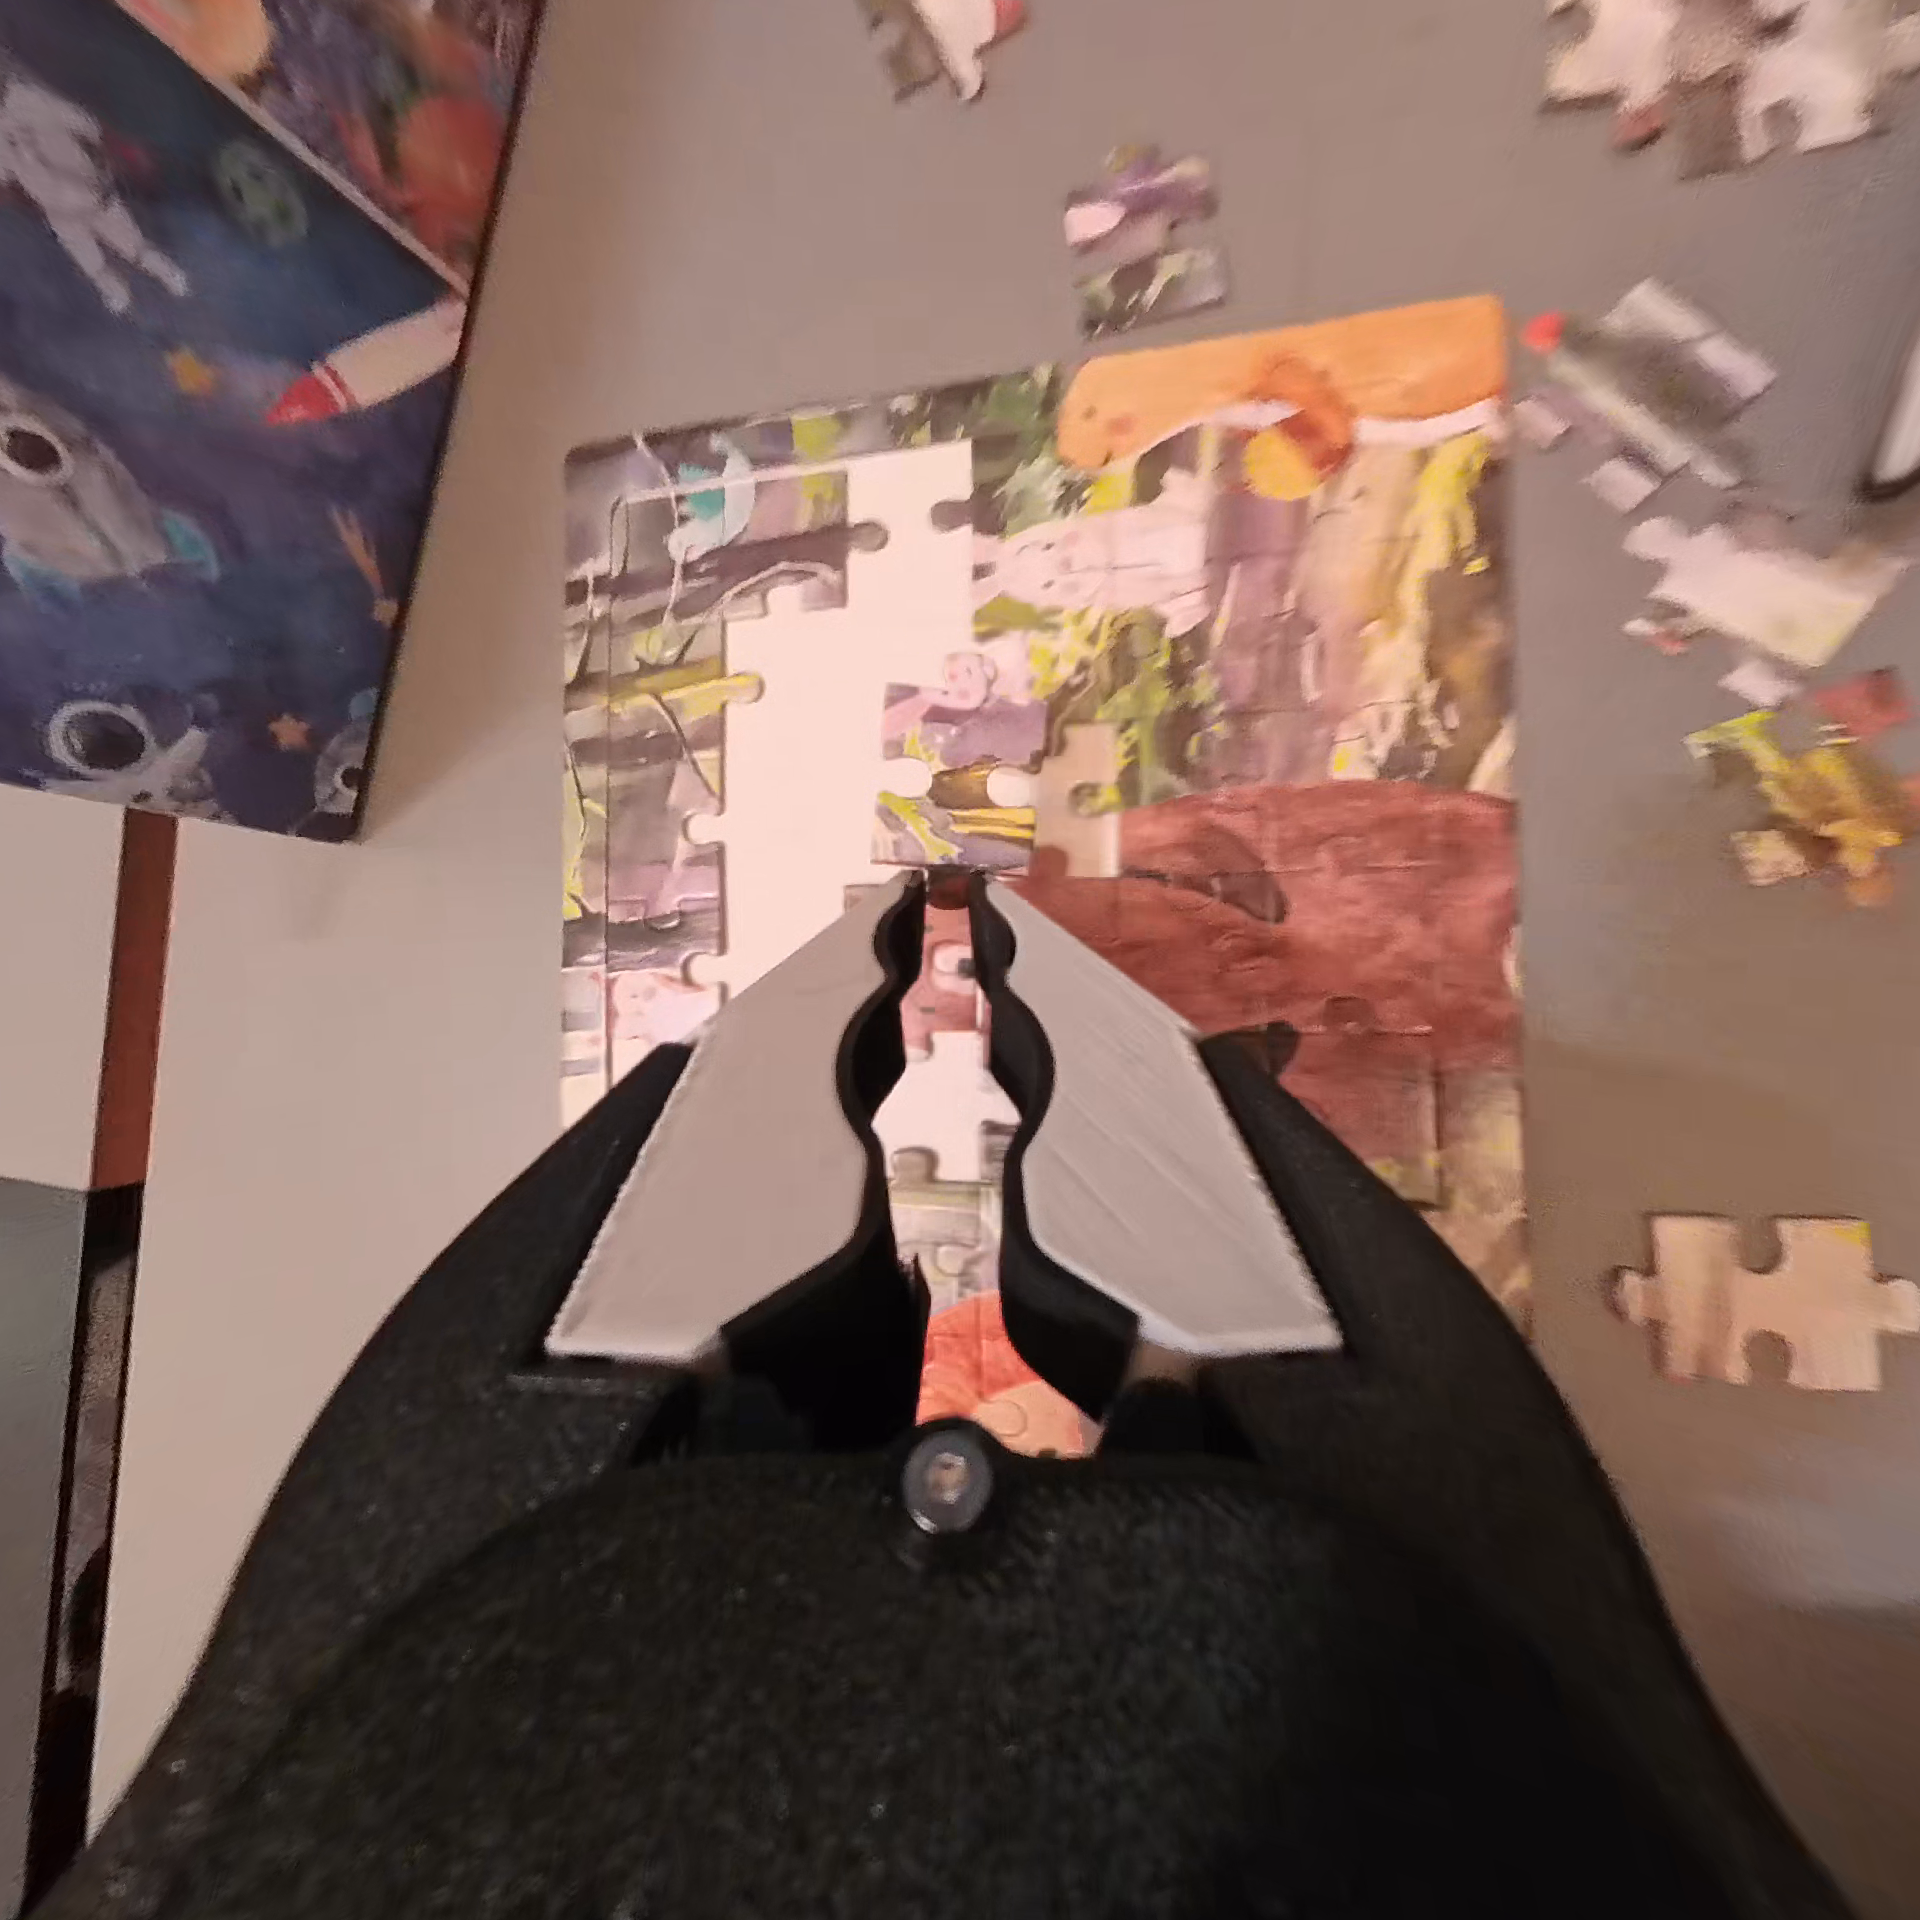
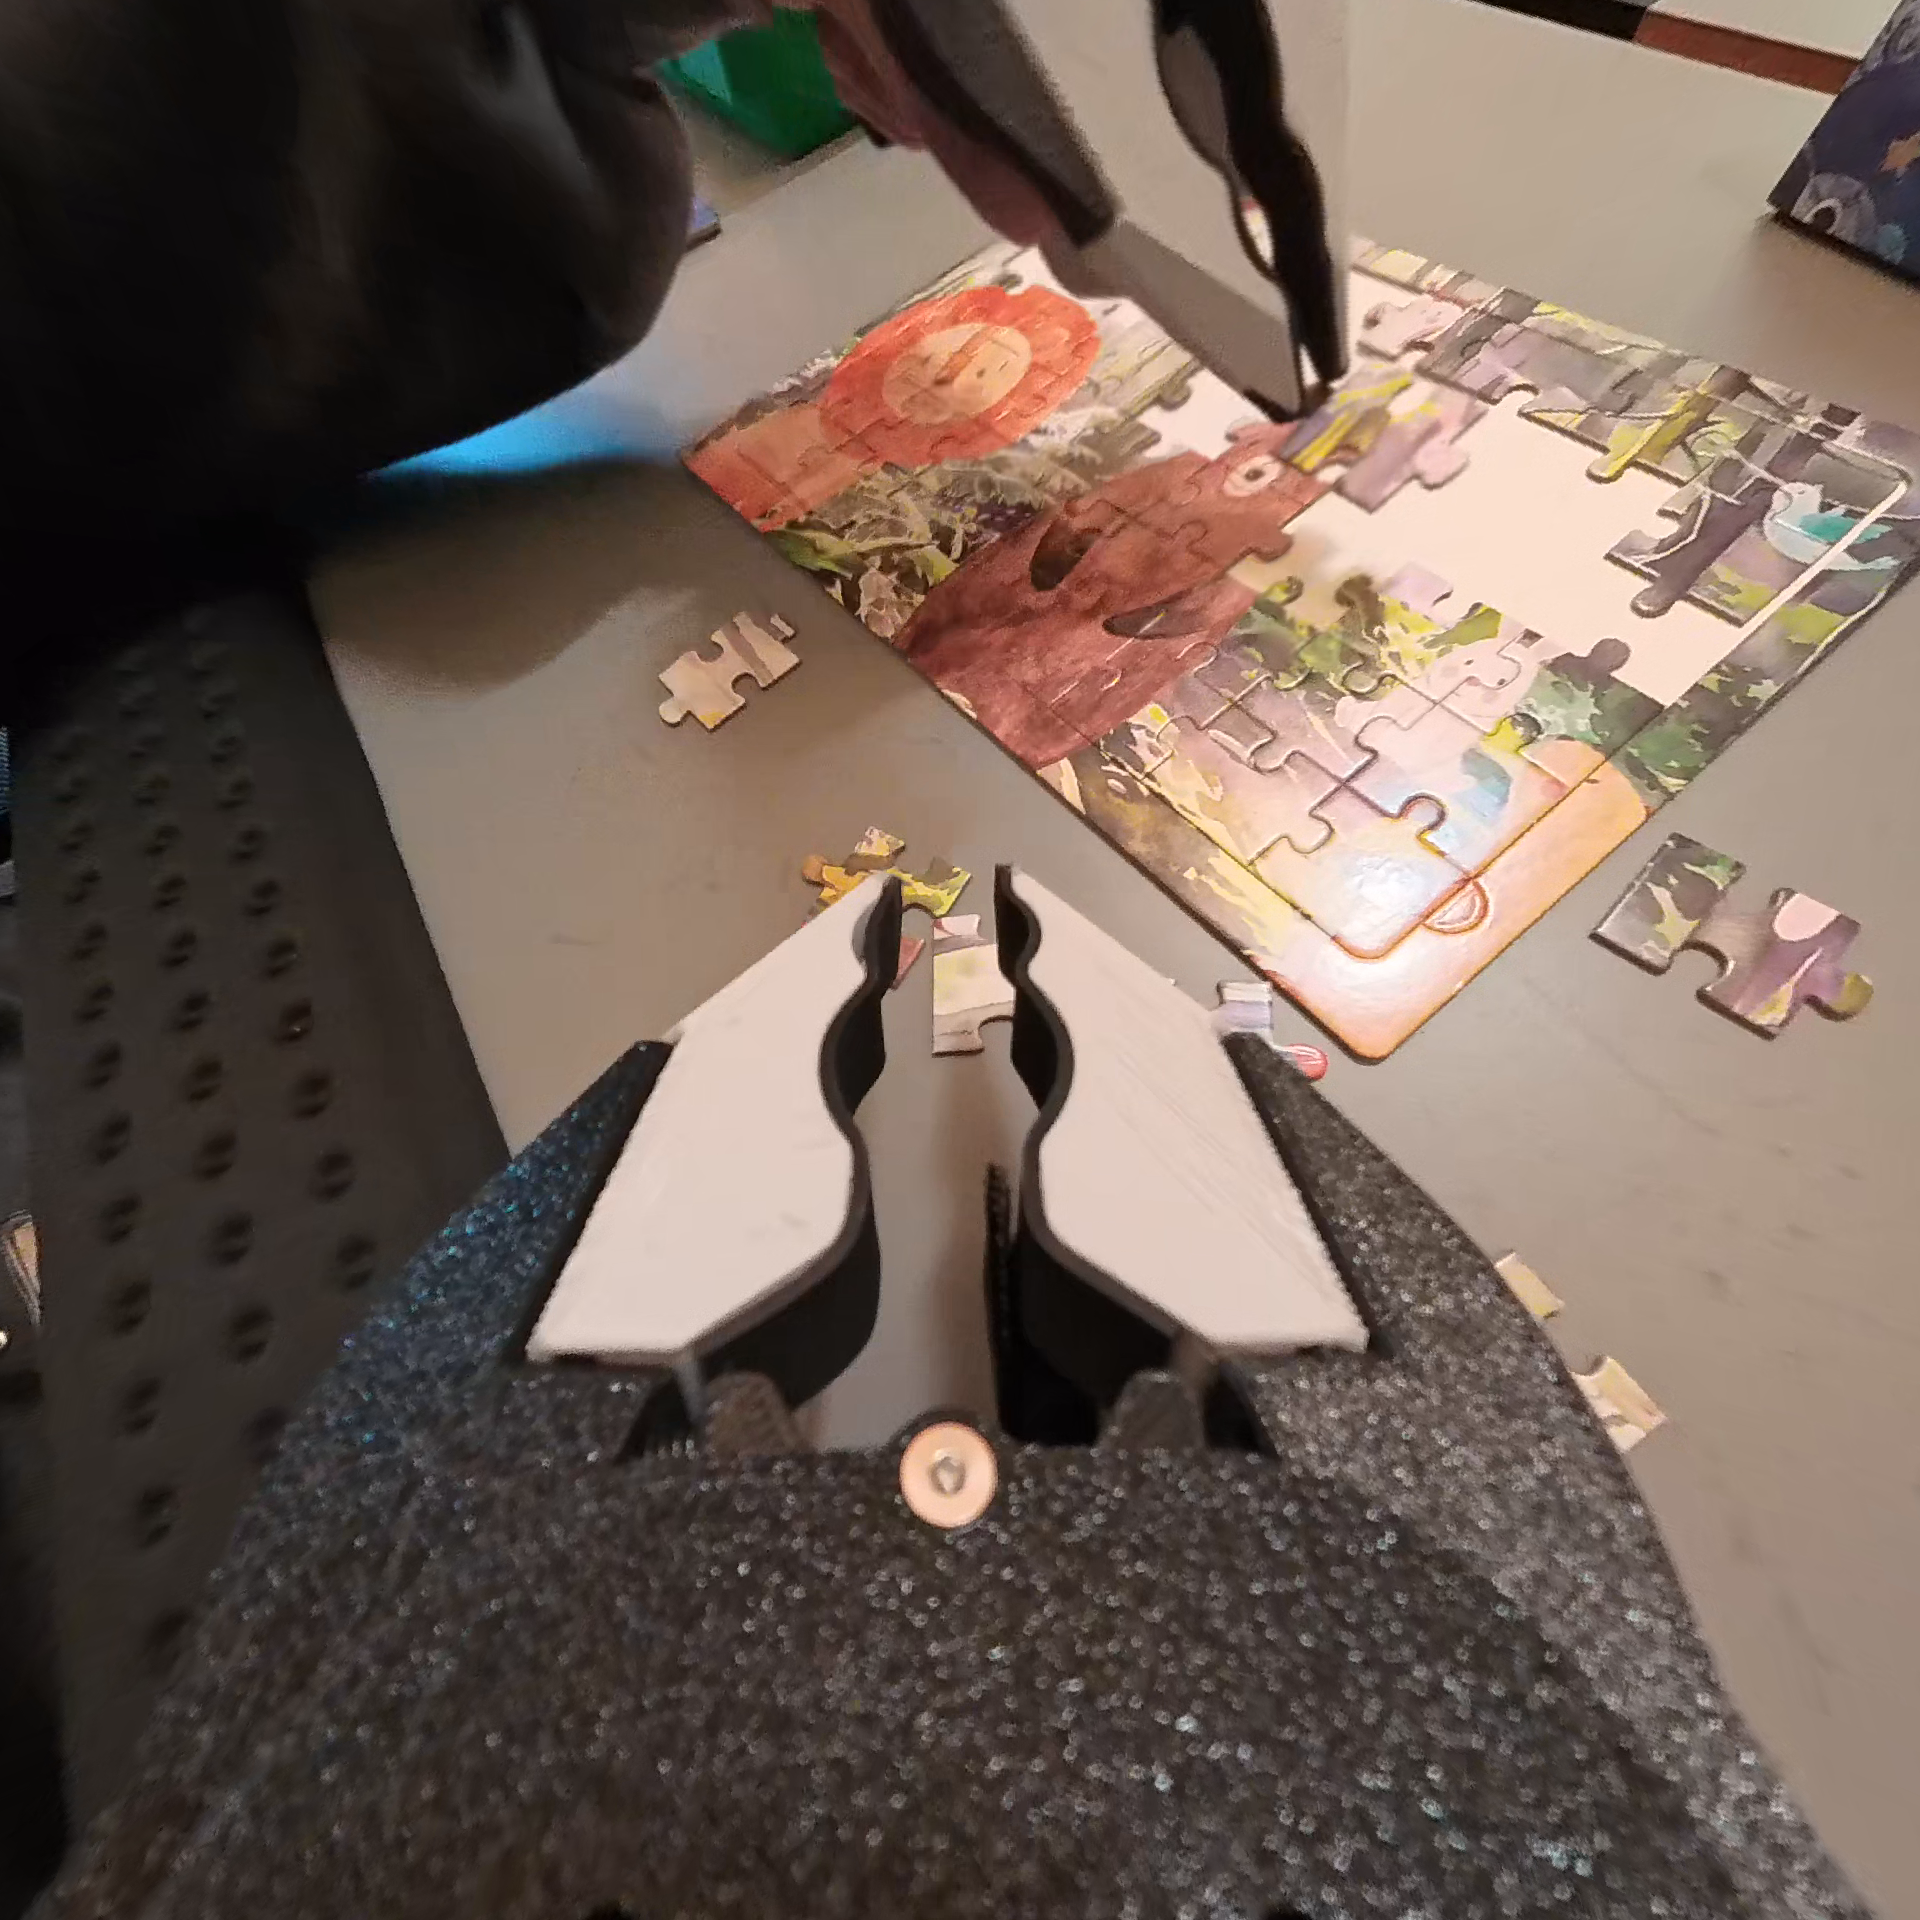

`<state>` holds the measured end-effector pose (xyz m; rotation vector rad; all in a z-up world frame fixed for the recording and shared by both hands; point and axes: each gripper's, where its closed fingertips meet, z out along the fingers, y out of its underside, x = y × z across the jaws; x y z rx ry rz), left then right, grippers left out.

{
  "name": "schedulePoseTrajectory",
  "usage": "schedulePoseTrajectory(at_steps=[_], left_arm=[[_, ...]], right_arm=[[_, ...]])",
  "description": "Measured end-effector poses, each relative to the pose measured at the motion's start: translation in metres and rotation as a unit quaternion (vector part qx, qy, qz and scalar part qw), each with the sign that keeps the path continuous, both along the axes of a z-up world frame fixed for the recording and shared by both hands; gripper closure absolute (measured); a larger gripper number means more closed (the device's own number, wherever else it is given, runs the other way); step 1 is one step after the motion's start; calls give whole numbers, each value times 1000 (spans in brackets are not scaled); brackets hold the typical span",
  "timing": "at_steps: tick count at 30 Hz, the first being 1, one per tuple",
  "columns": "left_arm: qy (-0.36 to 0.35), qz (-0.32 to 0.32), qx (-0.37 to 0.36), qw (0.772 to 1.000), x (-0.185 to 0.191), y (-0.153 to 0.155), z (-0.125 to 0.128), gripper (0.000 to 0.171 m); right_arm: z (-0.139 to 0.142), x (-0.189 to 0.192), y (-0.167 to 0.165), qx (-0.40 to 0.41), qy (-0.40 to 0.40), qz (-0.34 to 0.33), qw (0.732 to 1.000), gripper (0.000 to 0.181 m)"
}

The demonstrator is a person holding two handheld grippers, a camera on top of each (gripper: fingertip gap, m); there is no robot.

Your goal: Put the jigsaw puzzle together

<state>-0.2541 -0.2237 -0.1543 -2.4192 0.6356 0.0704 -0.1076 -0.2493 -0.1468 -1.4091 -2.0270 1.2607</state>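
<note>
The partly built jigsaw lies in its tray [image 1: 800,748], with a bare white gap down the middle; it also shows in the right wrist view [image 2: 1455,540]. My left gripper [image 1: 940,881] is shut on the near edge of a purple and yellow puzzle piece [image 1: 961,769] and holds it over the gap, beside the brown area. The right wrist view shows that gripper [image 2: 1304,400] coming down from above onto the piece [image 2: 1371,447]. My right gripper [image 2: 940,894] is open and empty, low over loose pieces [image 2: 971,971] near the tray's corner.
Loose pieces lie around the tray: one near its right side [image 1: 1766,1314], some beyond it [image 1: 1148,244], others on the grey table [image 2: 727,670] [image 2: 1735,945]. A box with a space print [image 1: 208,416] stands at the far left. A dark sleeve [image 2: 312,260] fills the upper left. There is about 15 cm between the tips of the two grippers.
</note>
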Motion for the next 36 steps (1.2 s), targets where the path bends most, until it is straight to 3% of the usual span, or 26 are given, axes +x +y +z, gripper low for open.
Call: schedulePoseTrajectory(at_steps=[5,10,18,26,28,36], left_arm=[[-6,6,-39,999,-15,5,-22,164],[-26,19,-54,998,-15,6,-27,163],[-49,50,-48,996,-19,7,-26,160],[-85,50,-32,995,-19,9,-6,162],[-95,66,-21,993,-24,15,-4,171],[-78,56,-61,993,-20,16,-21,171]], right_arm=[[-2,1,-2,3,-5,6,1000,163],[-5,1,-4,7,-10,12,1000,163],[-8,2,-6,11,-16,18,1000,163],[-10,2,-7,14,-21,21,999,163],[-11,2,-8,13,-22,22,999,163],[-12,2,-8,16,-25,24,999,164]])
